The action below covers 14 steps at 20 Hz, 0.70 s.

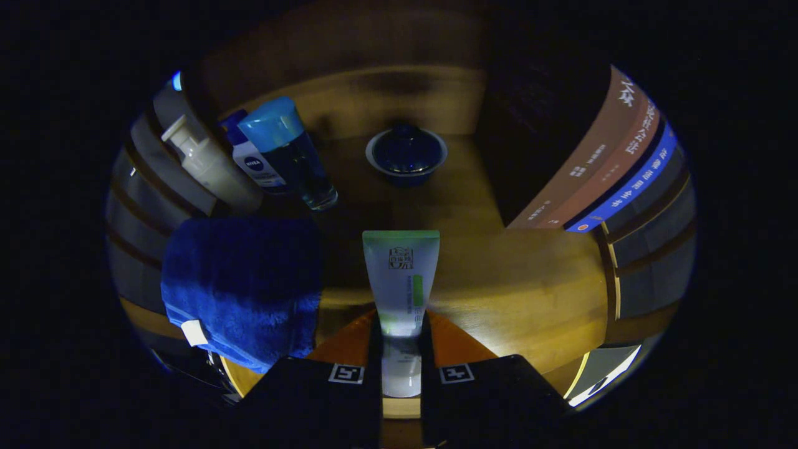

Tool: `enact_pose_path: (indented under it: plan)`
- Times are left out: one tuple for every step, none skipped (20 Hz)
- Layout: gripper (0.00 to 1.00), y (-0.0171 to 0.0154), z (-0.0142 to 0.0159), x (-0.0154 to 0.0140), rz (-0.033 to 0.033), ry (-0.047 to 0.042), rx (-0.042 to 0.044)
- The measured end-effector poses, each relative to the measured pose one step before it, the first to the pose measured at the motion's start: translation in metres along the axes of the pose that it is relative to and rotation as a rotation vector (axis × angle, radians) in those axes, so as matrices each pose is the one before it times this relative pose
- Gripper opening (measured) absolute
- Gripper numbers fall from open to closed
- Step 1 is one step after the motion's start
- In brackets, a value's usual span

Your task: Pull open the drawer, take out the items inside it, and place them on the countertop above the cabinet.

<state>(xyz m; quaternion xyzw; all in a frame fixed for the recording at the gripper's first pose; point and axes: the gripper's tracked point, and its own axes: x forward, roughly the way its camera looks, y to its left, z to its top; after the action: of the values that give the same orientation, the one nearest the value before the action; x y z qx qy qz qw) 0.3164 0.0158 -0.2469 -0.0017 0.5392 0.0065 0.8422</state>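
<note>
Tool [400, 368] gripping tube [401, 280] between both fingers, tube standing up above wooden worktop [530, 293]. Judged mid-task: item out of drawer, placing pending; drawer contents not visible. Blue towel [243, 287] lying just left; three bottles [249, 159] beyond it; lidded bowl [406, 153] straight ahead; books [598, 168] at right. Landing spot ahead appearing unobstructed.
</note>
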Motion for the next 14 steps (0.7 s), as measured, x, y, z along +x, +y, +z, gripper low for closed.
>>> enact_pose_path:
  plan:
    - [0.3,0.00101,0.0047,-0.01127,0.0052,0.0036,0.00112]
    - [0.32,0.00217,-0.00027,0.00897,0.00791,0.00045,-0.0045]
    - [0.35,0.00027,0.00091,0.00007,0.00242,0.00435,-0.00512]
    - [0.36,-0.00035,-0.00287,-0.00065,0.00163,0.0043,-0.0053]
    - [0.42,0.00009,0.00074,-0.0004,-0.00143,-0.00481,-0.00588]
    - [0.52,-0.00004,0.00262,-0.00243,-0.0041,-0.00861,-0.00862]
    - [0.62,-0.00028,0.00223,-0.00172,-0.00826,-0.01371,-0.00989]
    - [0.72,-0.00145,0.00369,-0.00308,-0.00412,-0.01619,-0.00903]
    - [0.82,-0.00046,0.0032,-0.00351,-0.00276,-0.01336,-0.00524]
    - [0.91,0.00046,0.00053,-0.00035,-0.00018,-0.01115,0.00079]
    - [1.0,0.00045,-0.00046,-0.00338,0.00072,-0.00794,0.00724]
    - [1.0,-0.00062,-0.00056,-0.00306,0.00037,-0.00774,0.00897]
    - [1.0,0.00073,-0.00095,-0.00435,0.00391,-0.01388,0.00576]
    - [1.0,0.00125,-0.00164,-0.00572,0.00738,-0.01715,-0.00018]
